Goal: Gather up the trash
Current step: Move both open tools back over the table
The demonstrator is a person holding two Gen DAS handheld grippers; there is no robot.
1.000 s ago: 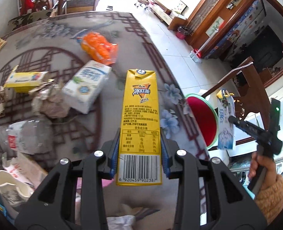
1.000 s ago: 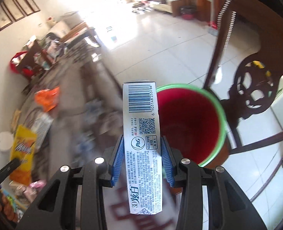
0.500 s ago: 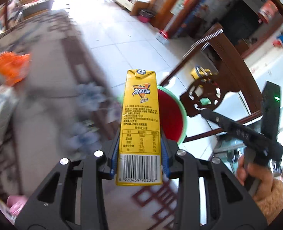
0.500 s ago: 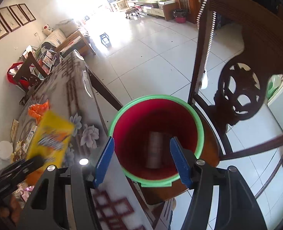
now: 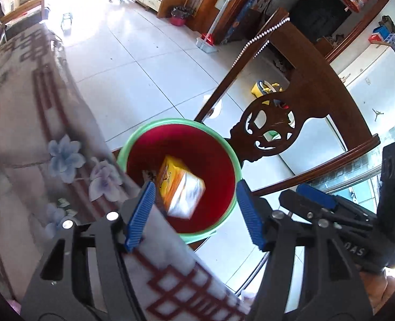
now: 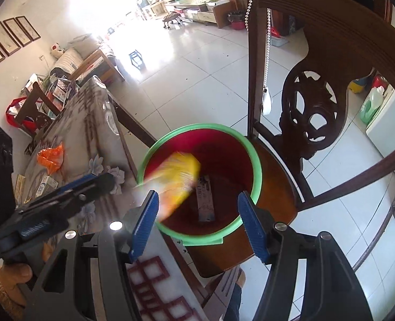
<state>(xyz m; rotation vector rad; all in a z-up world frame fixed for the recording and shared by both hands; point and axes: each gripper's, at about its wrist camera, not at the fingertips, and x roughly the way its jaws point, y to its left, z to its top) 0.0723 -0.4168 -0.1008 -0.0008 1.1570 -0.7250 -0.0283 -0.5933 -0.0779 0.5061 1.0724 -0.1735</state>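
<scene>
Both the left gripper (image 5: 194,214) and the right gripper (image 6: 197,223) are wide open and hold nothing, and the yellow carton (image 5: 180,187) is in the red bin (image 5: 225,151); it looks light and stiff, easiest to pinch across its flat sides.

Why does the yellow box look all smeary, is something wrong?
Nothing is broken. The yellow box is blurred in the right camera because it is falling into the red bin, tilted, not lying flat. Both claws, left and right, are open and empty. A white box lies inside.
</scene>
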